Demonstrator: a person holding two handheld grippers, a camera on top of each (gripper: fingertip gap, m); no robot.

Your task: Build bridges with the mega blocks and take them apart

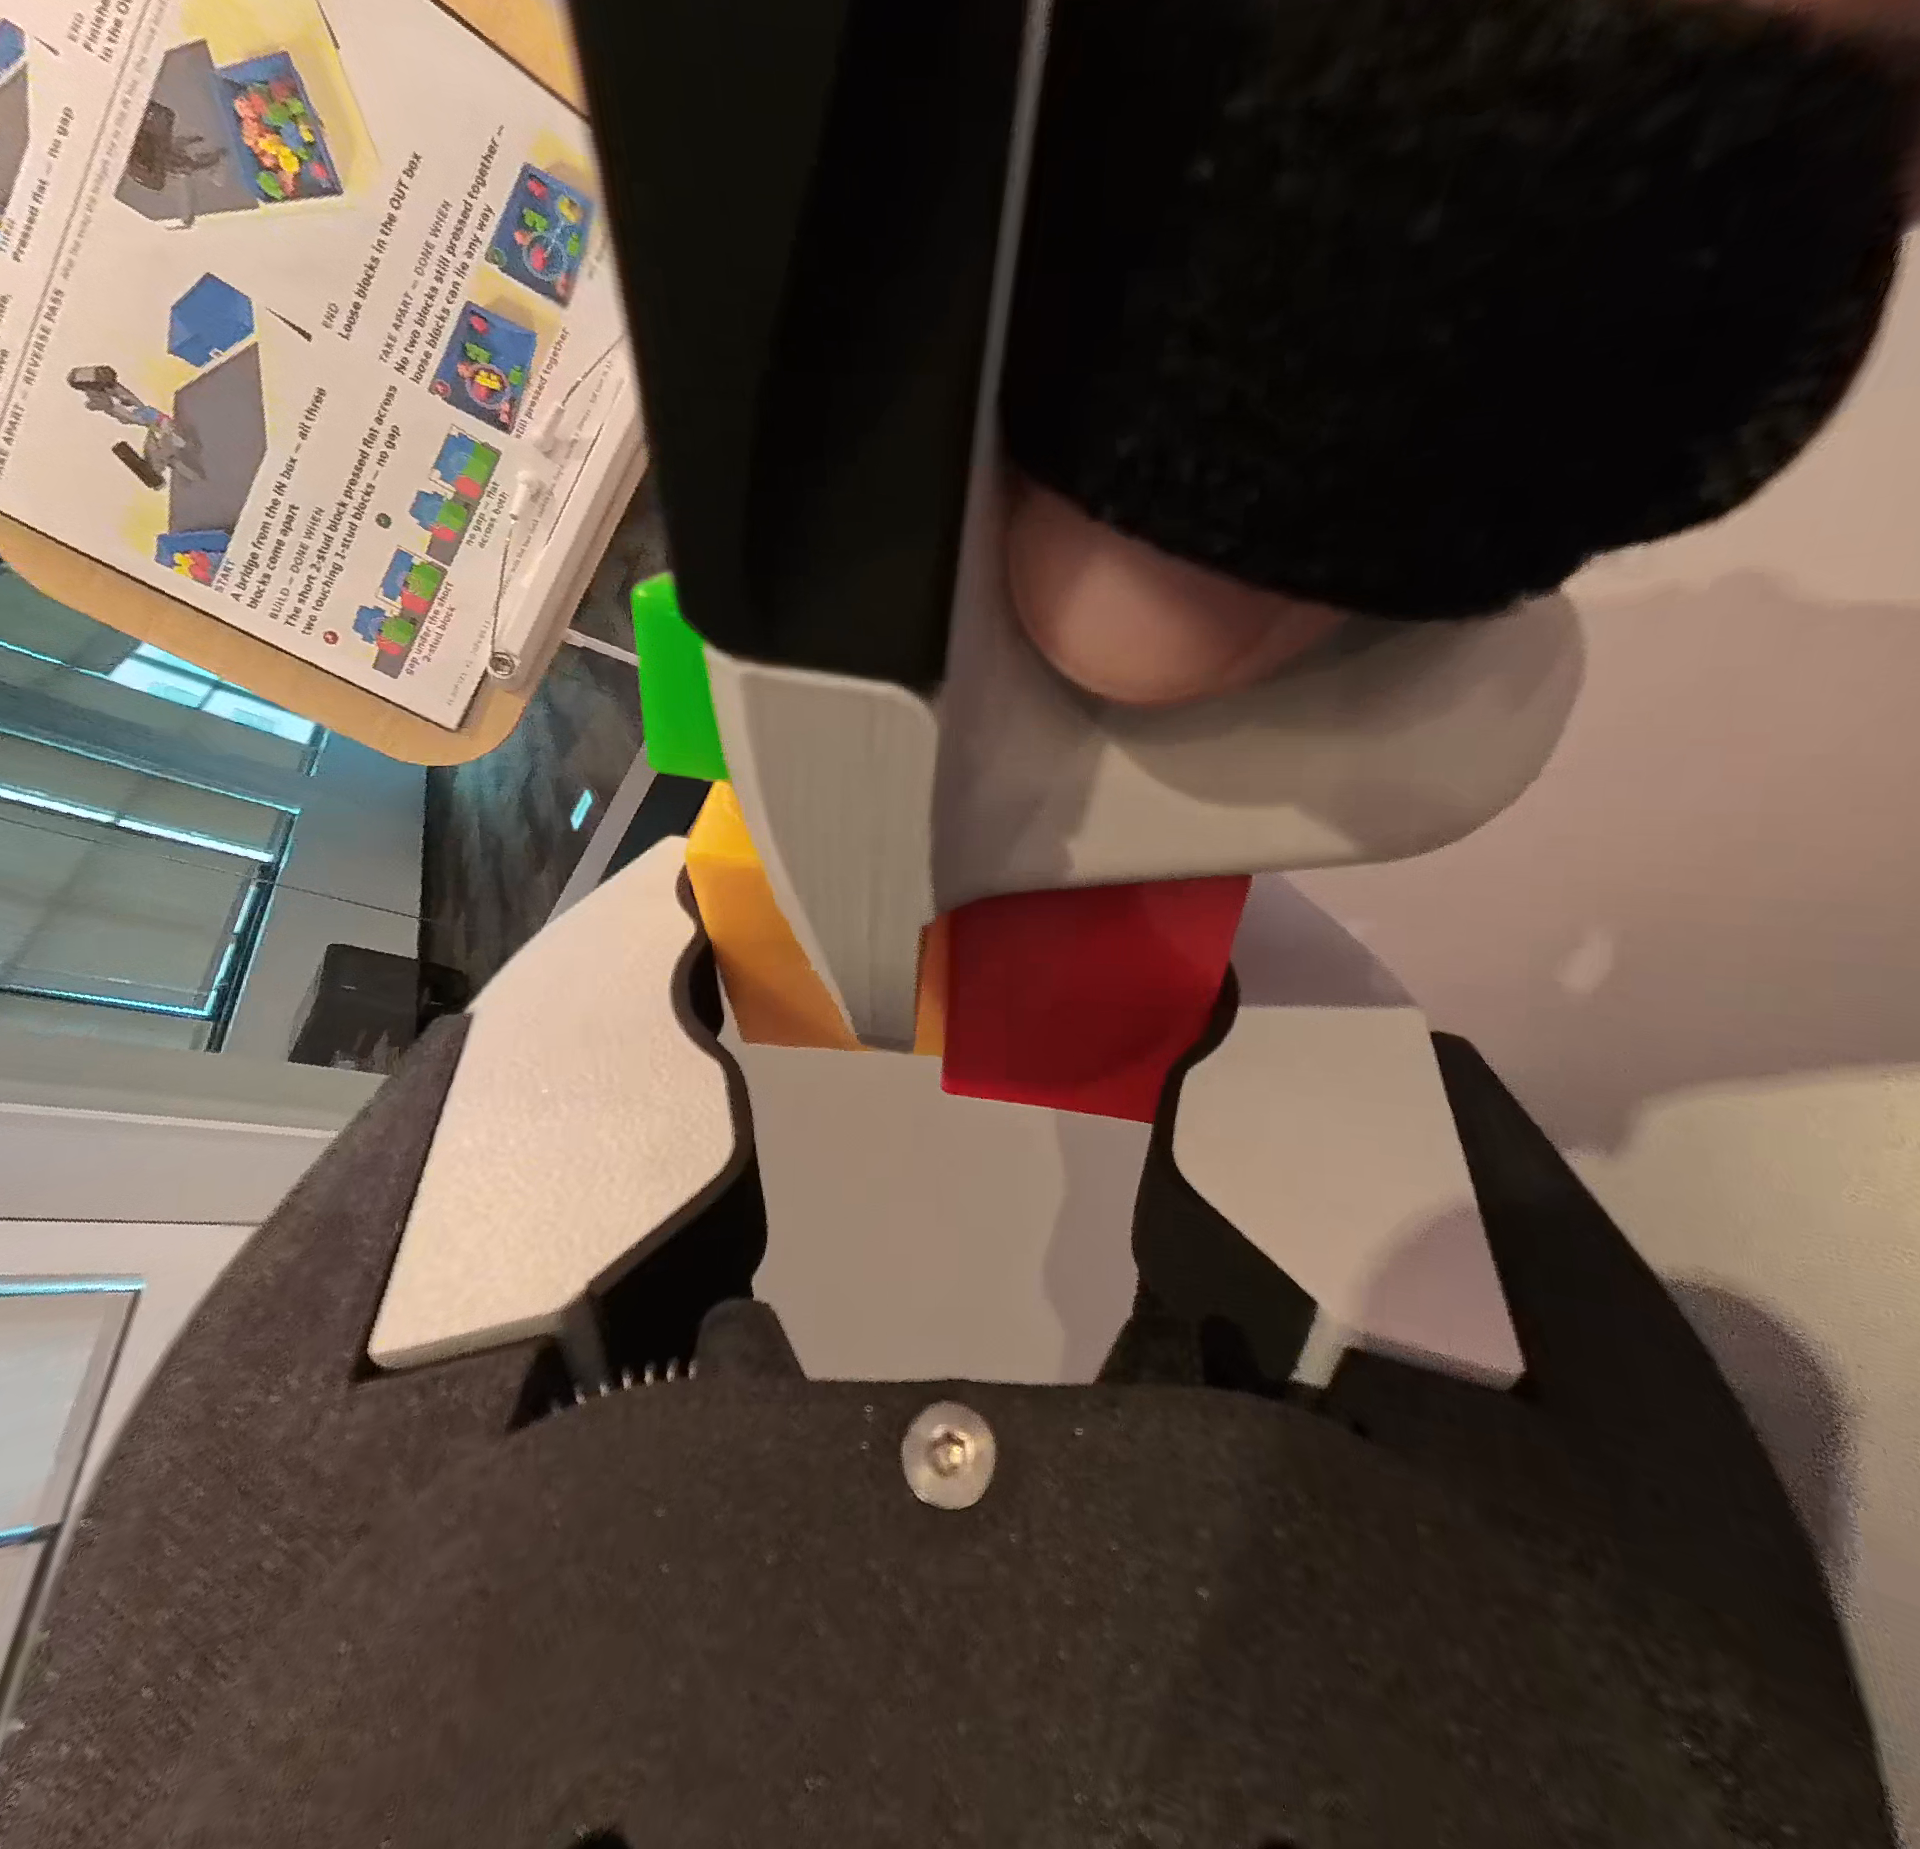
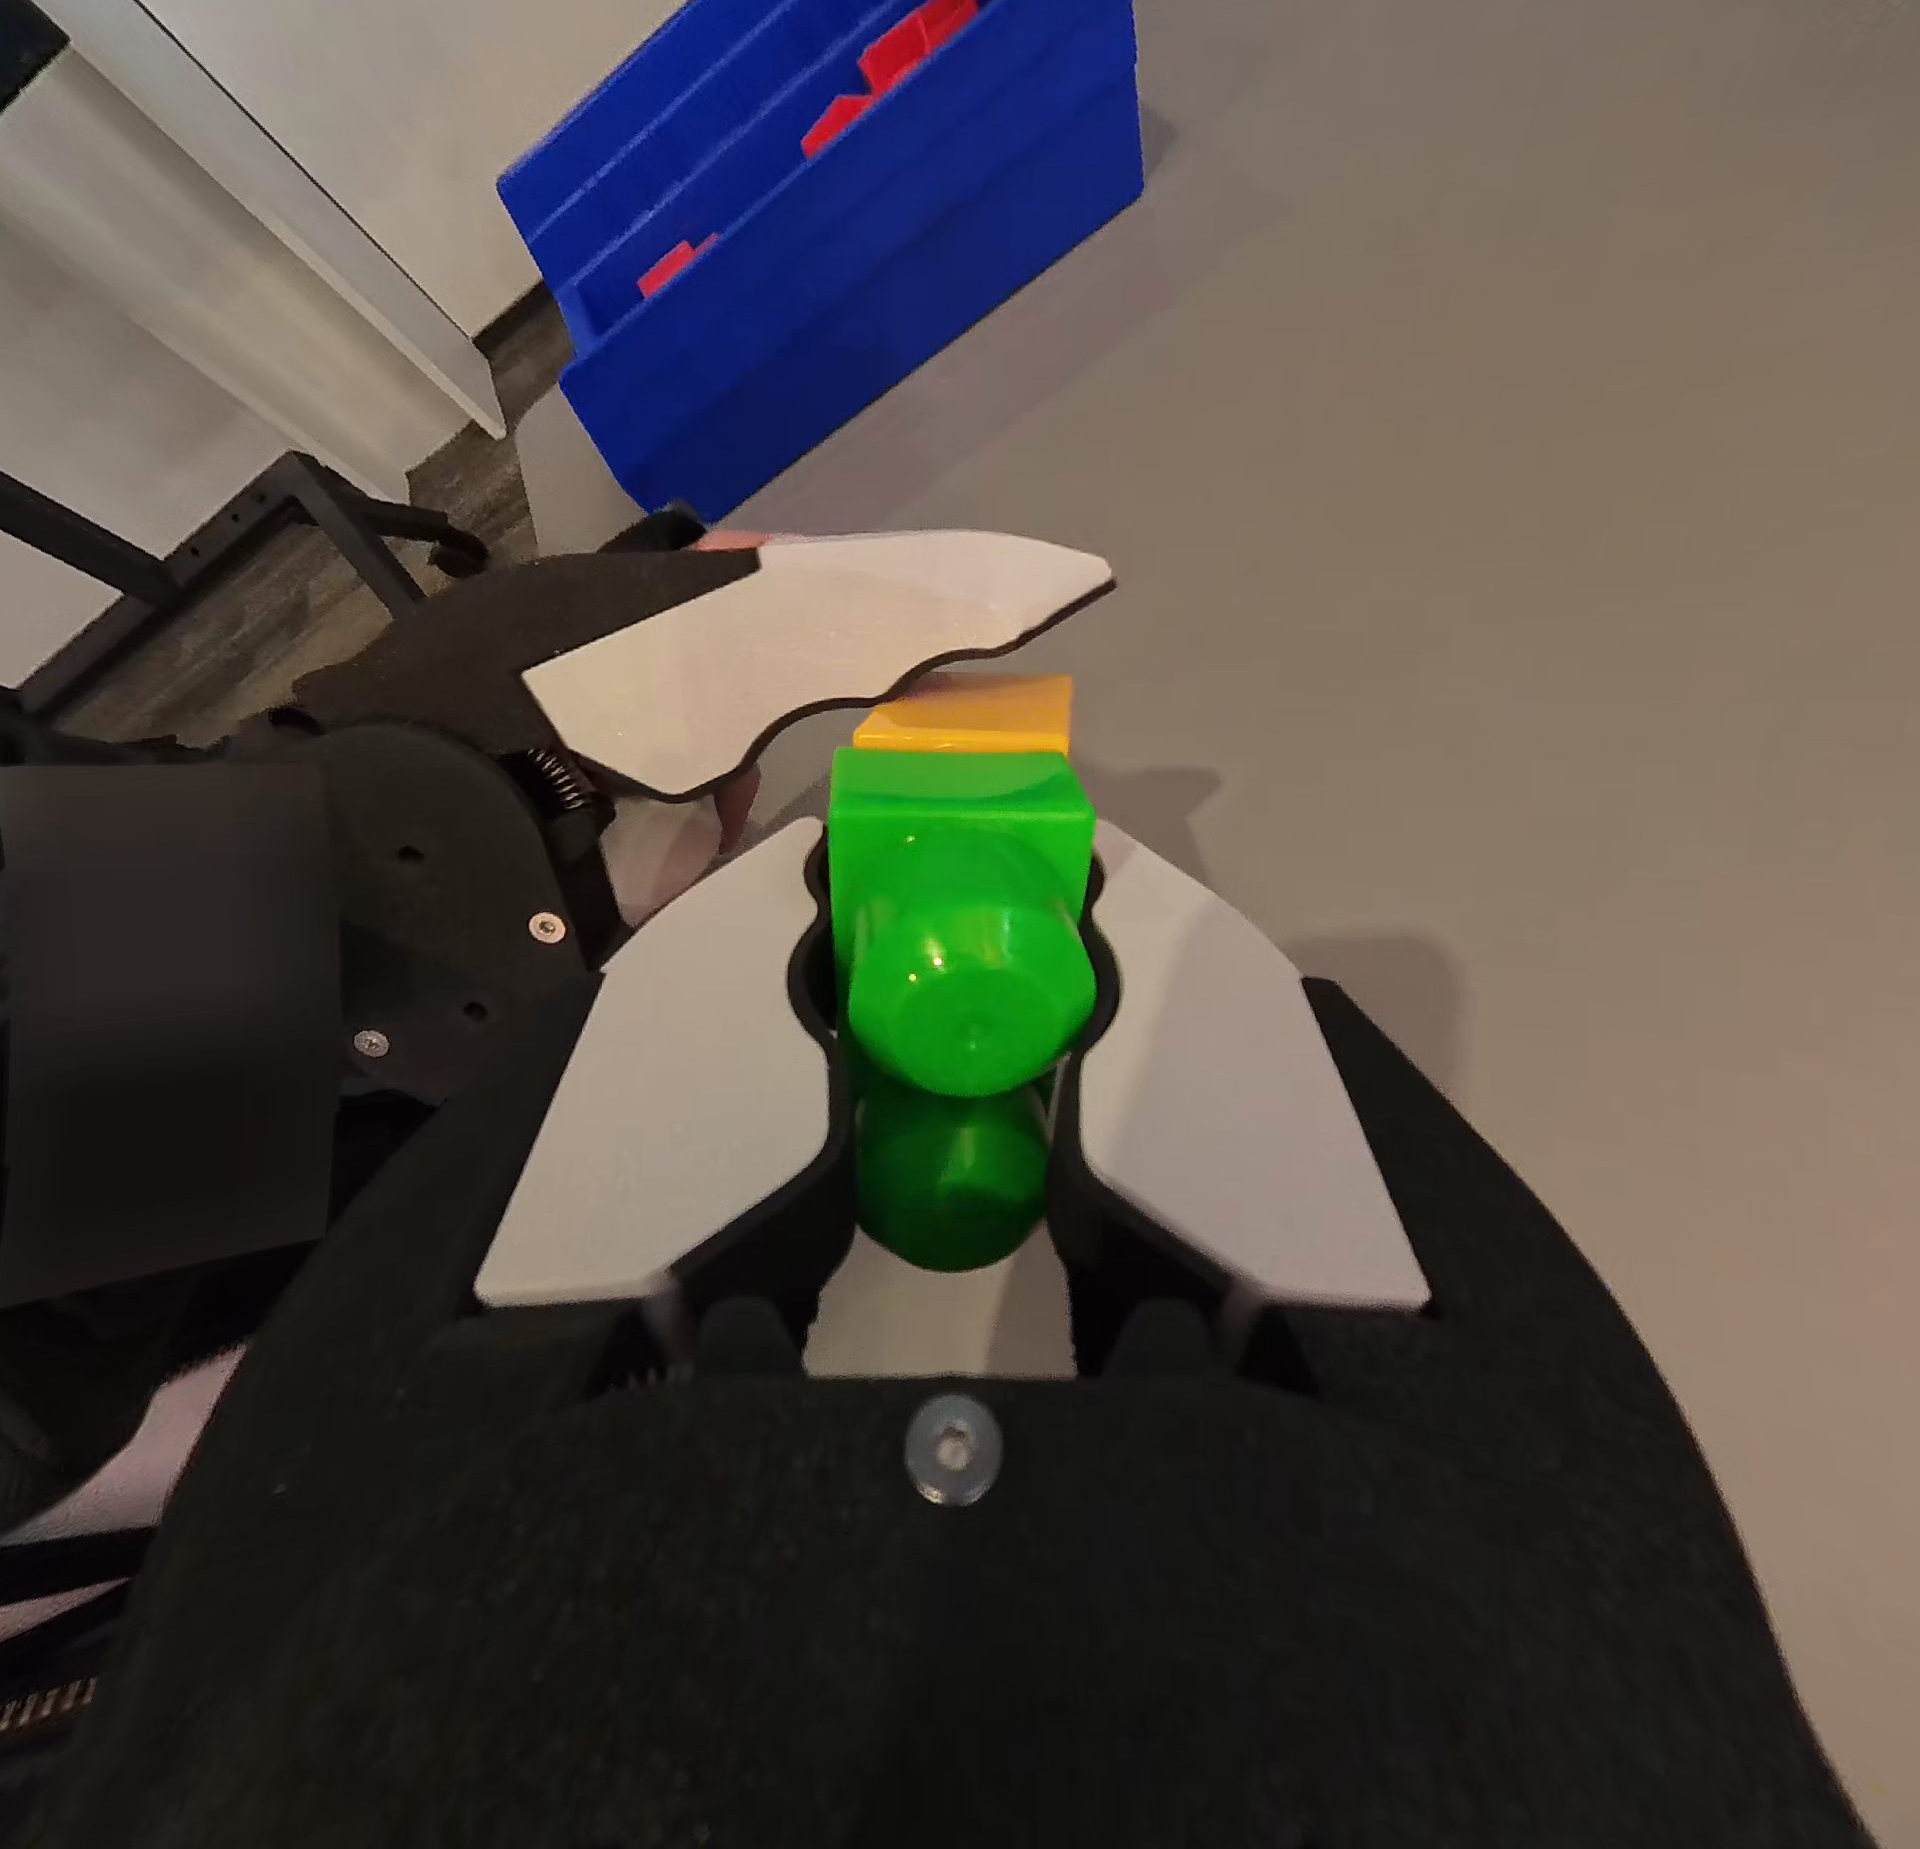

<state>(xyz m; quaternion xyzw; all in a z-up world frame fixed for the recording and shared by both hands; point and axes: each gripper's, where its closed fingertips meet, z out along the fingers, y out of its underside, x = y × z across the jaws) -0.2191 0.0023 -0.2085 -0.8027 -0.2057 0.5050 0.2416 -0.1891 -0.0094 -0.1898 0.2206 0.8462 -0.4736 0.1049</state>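
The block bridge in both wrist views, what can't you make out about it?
- Left wrist view: the right tool covers where the yellow block meets the red block.
- Right wrist view: the green block hides the red one entirely.
- Blue bin: its wall hides most contents.

You're working in a lab or office-style test room. You've got a plain grey tabletop (image 2: 1507,449), a blue plastic bin (image 2: 831,272) with sorted red blocks (image 2: 914,54), and a clipboard (image 1: 447,719) holding a printed instruction sheet (image 1: 312,324) with photos. Behind you: glass partitions (image 1: 135,864), black metal desk legs (image 2: 343,511), white panels (image 2: 260,137).
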